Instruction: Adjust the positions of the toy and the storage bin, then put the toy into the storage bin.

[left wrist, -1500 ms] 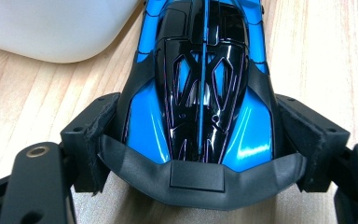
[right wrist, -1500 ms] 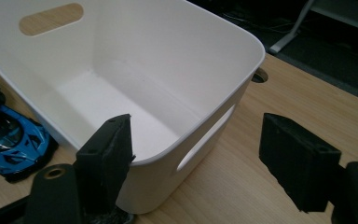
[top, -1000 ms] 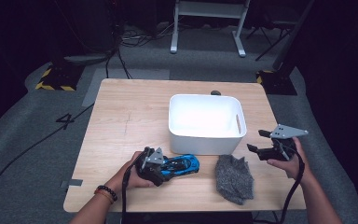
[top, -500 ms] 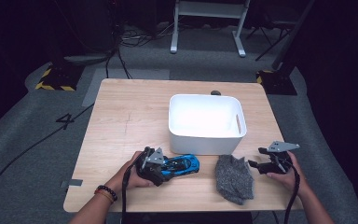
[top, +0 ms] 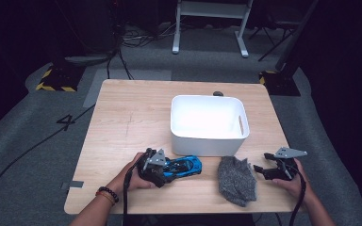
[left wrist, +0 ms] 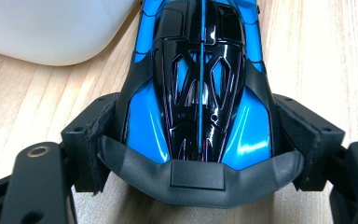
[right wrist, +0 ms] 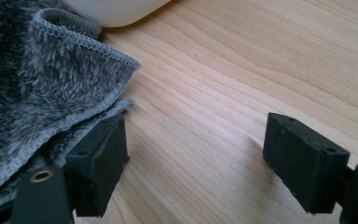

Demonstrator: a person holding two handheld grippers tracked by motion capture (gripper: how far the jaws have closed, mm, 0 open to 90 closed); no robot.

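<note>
High view: wooden table (top: 122,122) took up the centre of the frame, white bin (top: 209,125) stood upper right of its middle, empty as far as visible. Grey fuzzy cloth (top: 237,180) lay crumpled at lower centre-right, just below the bin's front wall. Blue toy car (top: 183,165) sat at lower centre, just left of the cloth, close to the bin's front. Left gripper (top: 156,168) had been closing on the car's rear end; in the left gripper view both pads pressed on the car's flanks (left wrist: 200,93), so gripped, car not yet lifted off the table. Right gripper (top: 263,169) rested low at lower right, just right of the cloth, jaws wide apart; in the right gripper view one pad (right wrist: 98,163) sat at the cloth's hem (right wrist: 51,84), nothing between the jaws. Judged step: grasp of car done, cloth pick-up pending. Next move likely called for lifting the car over the bin rim, and sliding the right gripper further onto the cloth before closing.
</note>
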